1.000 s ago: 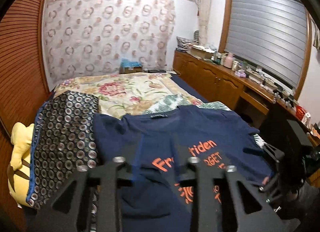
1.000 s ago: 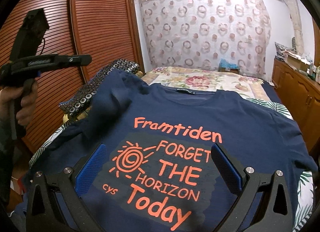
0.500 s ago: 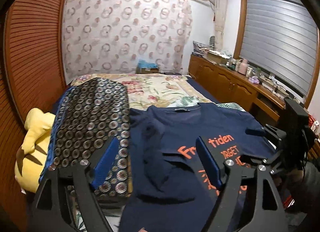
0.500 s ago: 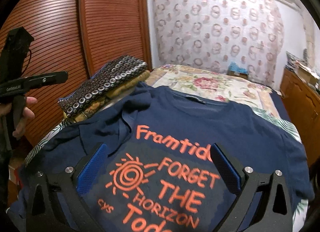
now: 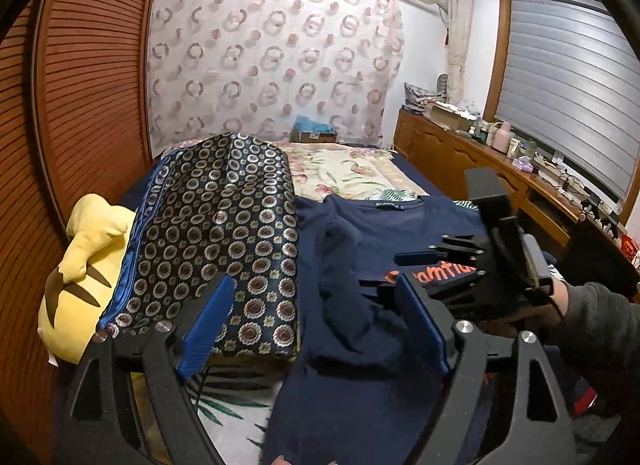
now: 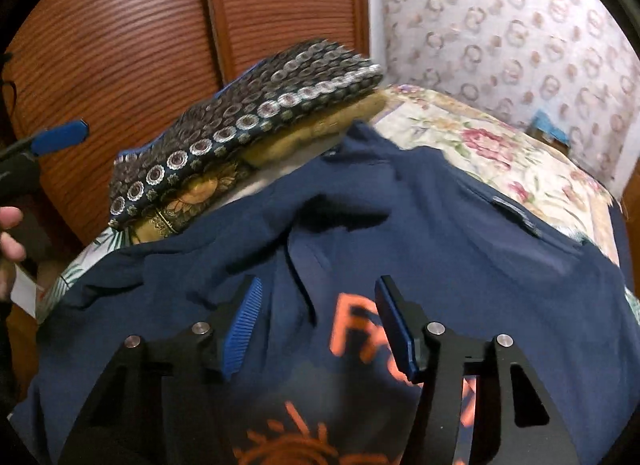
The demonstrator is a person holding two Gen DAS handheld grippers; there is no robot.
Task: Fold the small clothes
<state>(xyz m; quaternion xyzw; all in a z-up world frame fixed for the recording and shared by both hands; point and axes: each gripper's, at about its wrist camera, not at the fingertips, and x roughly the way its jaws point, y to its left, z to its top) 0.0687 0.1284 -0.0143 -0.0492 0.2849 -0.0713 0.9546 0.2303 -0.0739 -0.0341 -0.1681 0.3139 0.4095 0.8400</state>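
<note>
Bed (image 5: 344, 169): floral cover toward the headboard, leaf-print sheet at the near edge; bears all cloth items listed below.

Navy T-shirt (image 5: 360, 345) (image 6: 420, 225): spread face up across the near half of the bed, collar toward the far wall, orange lettering and a sun print on the chest. One sleeve folded inward over the body, lying rumpled along the side nearest the patterned stack.

Folded patterned blanket (image 5: 224, 233) (image 6: 240, 121): dark, with rows of ringed medallions and a blue edge; stacked on other folded cloth, just beside the shirt and touching its shoulder.

Yellow plush toy (image 5: 84, 269): wedged between the blanket stack and the slatted wooden wardrobe doors (image 5: 88, 105).

Left tool (image 5: 316, 329): jaws wide and opening, blue pads apart, nothing pinched; hovers over the gap between blanket stack and the folded sleeve. Also visible at the left edge of the right wrist view, with bare fingers (image 6: 12, 233) on its handle.

Right tool (image 6: 320, 325): jaws closing, partly apart, shirt fabric lying beneath and between the pads, pads not pressing on it; poised over the chest beside the first orange letters. Seen from the left wrist view as a black frame held by a gloved or sleeved hand (image 5: 580, 305).
</note>
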